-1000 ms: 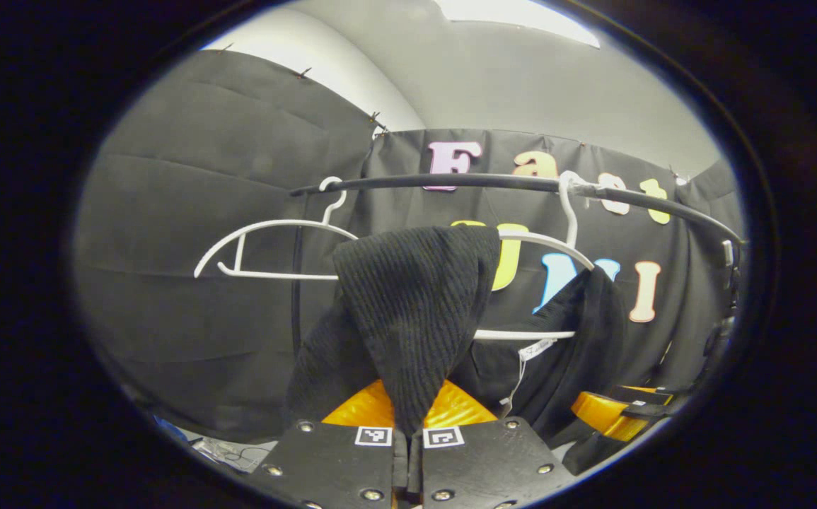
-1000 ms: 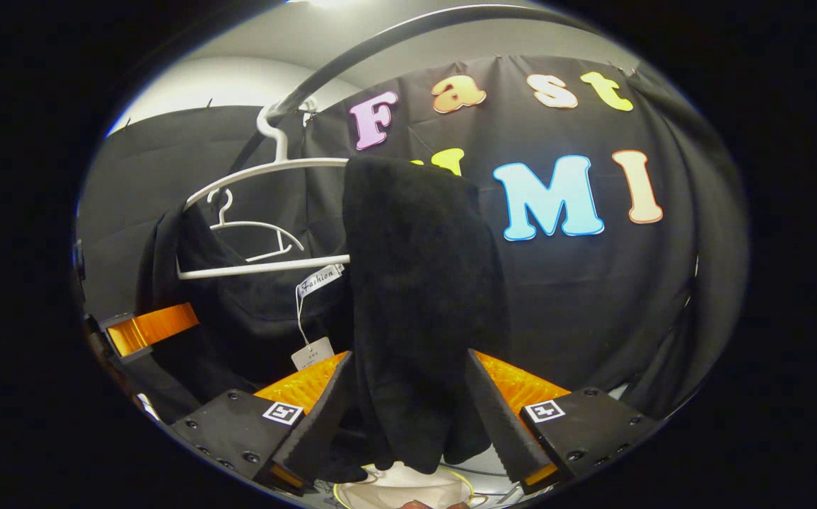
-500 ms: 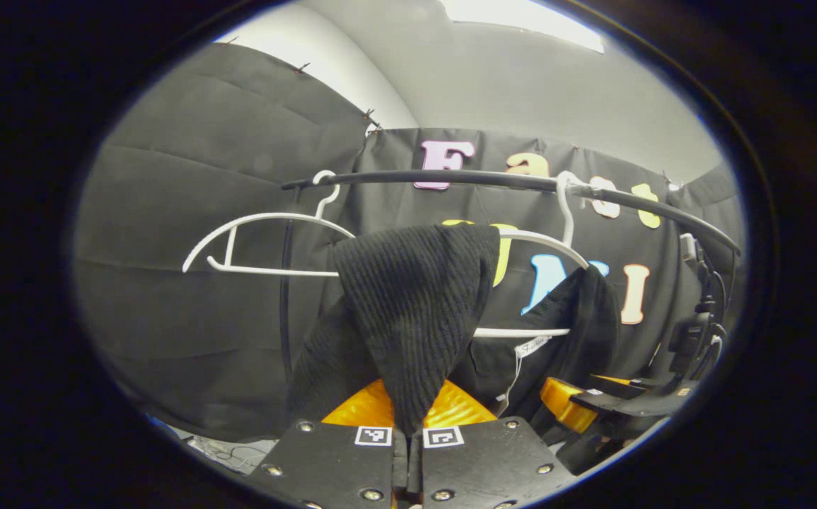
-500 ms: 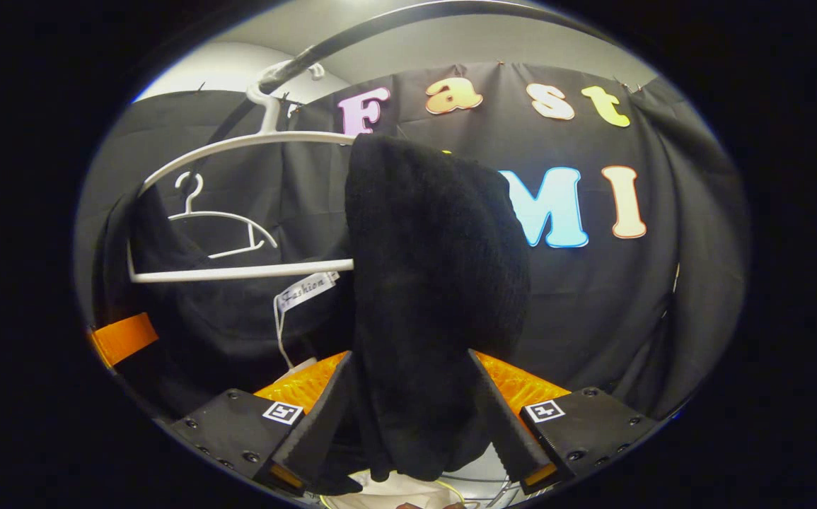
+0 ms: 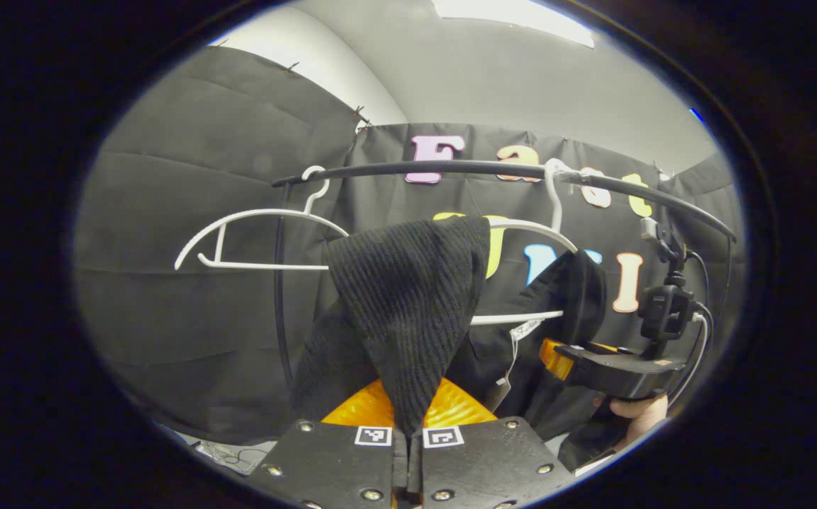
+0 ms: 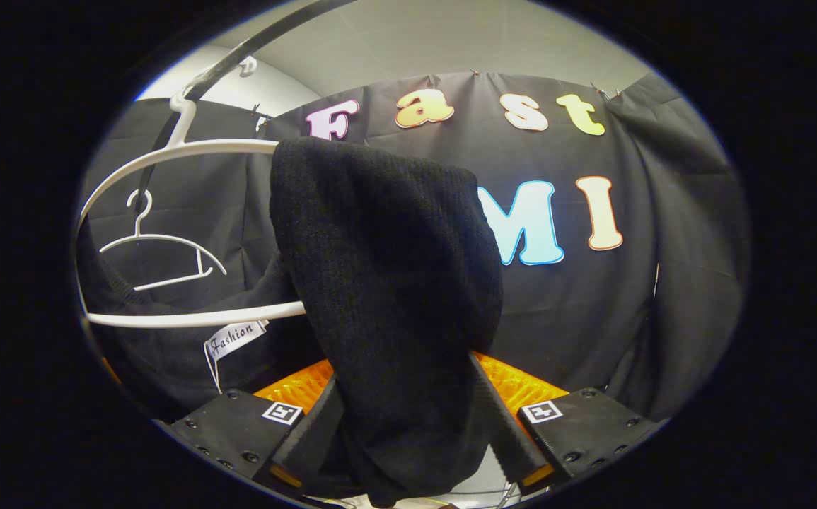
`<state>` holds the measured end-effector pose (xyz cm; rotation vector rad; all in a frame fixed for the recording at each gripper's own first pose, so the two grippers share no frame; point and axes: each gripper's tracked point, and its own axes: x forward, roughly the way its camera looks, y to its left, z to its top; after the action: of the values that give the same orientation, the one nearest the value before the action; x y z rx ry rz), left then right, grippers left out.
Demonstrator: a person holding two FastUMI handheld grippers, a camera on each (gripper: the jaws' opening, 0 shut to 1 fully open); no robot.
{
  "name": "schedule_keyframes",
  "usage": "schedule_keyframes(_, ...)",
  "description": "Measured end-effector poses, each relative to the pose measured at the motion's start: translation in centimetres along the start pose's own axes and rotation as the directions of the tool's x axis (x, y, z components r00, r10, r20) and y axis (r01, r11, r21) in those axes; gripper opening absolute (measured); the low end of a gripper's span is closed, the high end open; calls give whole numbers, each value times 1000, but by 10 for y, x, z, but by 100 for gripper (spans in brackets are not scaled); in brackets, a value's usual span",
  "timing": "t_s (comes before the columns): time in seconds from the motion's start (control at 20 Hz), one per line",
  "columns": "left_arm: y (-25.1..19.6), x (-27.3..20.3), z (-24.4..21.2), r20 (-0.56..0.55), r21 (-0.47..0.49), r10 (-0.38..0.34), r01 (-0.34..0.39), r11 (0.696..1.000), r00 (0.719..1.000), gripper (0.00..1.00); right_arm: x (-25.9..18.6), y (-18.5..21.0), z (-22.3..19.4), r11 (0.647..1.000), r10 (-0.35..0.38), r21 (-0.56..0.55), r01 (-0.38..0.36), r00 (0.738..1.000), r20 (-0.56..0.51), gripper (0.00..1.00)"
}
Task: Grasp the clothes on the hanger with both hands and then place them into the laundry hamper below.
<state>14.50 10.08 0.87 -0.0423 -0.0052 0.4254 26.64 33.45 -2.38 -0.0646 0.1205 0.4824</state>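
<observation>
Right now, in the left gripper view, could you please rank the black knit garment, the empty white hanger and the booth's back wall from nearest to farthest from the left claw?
1. Black knit garment: pinched in the left claw, centre.
2. Empty white hanger: on the rail, upper left.
3. Booth's back wall: behind everything.

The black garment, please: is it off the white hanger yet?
Not yet: the black garment is draped over the white hanger, one shoulder on each arm.

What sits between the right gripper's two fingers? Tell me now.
In the right gripper view, the black knit garment hangs down between the open fingers of the right gripper, draped over the white hanger.
</observation>
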Motion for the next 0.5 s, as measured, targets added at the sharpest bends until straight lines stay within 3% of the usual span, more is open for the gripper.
schedule_keyframes(0.05, 1, -2, 1, 0, 4, -5, 5, 1000, 1000, 0, 0, 3, -1, 1000, 15, 1, -15, 1000, 3, 92)
schedule_keyframes(0.2, 3, -8, 3, 0, 11, -24, 24, 1000, 1000, 0, 0, 13, 0, 996, 83, 13, -83, 997, 1, 60)
schedule_keyframes(0.35, 1, -13, 2, -9, 9, -60, 60, 998, 998, 0, -2, 14, 0, 987, 147, 70, -147, 989, 12, 9)
schedule_keyframes(0.4, 0, -14, 1, -13, 5, -72, 72, 997, 997, 0, -4, 16, 0, 982, 175, 71, -175, 985, 1, 2)
schedule_keyframes(0.5, -5, -14, 3, -12, -25, -104, 104, 994, 994, 0, -9, 3, 5, 983, 179, 40, -180, 984, 13, 0)
